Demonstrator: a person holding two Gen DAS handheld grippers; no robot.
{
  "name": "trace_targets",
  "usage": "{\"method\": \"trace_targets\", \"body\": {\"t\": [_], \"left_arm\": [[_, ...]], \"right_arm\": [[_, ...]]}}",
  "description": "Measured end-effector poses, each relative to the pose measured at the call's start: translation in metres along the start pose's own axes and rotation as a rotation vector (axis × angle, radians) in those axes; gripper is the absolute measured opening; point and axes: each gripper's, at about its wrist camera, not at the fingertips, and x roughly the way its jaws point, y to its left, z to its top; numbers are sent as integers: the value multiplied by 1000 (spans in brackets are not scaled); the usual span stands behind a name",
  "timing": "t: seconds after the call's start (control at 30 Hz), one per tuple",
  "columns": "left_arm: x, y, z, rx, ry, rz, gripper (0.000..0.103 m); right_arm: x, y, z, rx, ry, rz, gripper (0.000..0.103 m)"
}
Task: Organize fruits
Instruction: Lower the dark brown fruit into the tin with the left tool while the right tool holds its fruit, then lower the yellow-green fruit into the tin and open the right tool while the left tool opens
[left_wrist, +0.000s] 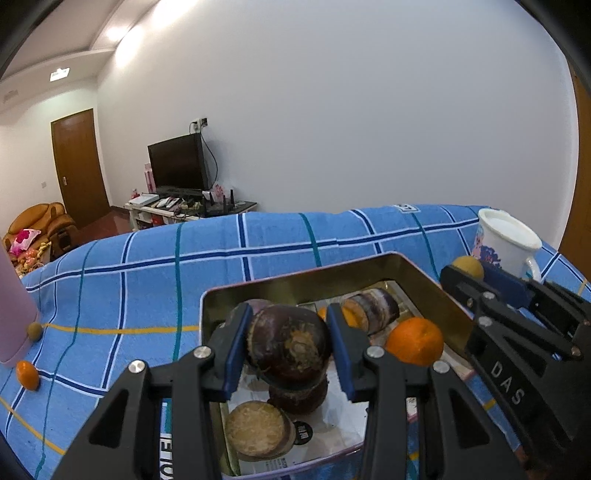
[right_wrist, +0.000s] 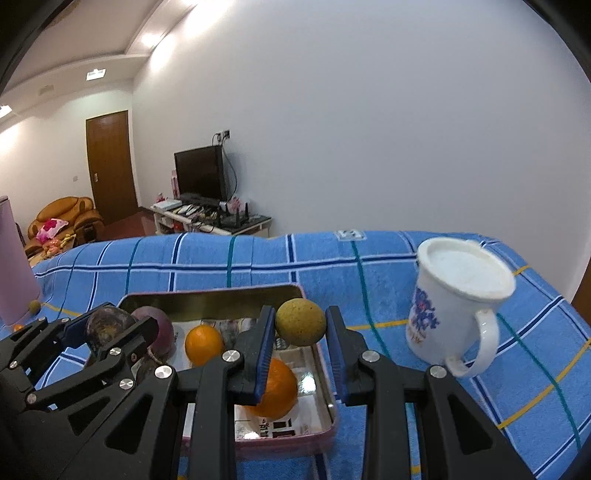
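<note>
A shallow metal tin (left_wrist: 424, 280) lies on the blue checked cloth and holds several dark purple fruits and an orange (left_wrist: 414, 340). My left gripper (left_wrist: 288, 341) is shut on a dark purple fruit (left_wrist: 288, 343) and holds it above the tin. In the right wrist view my right gripper (right_wrist: 300, 325) is shut on a yellow-green round fruit (right_wrist: 300, 322) just above the tin's (right_wrist: 325, 373) right side, over an orange (right_wrist: 275, 387). A second orange (right_wrist: 204, 343) lies further in. The left gripper (right_wrist: 107, 328) shows there at the tin's left.
A white mug (right_wrist: 454, 302) stands right of the tin. A pink bottle (left_wrist: 13, 314) stands at far left, with a small yellow-green fruit (left_wrist: 35, 329) and a small orange (left_wrist: 27, 374) beside it on the cloth (left_wrist: 147, 280).
</note>
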Motion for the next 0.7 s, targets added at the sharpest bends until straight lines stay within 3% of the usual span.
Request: {"method": "trace_targets", "body": {"t": [0.7], "left_arm": [[8,-3,0,12,36,-15,43]], "right_arm": [[21,8,-9,-30,118,54,30]]}}
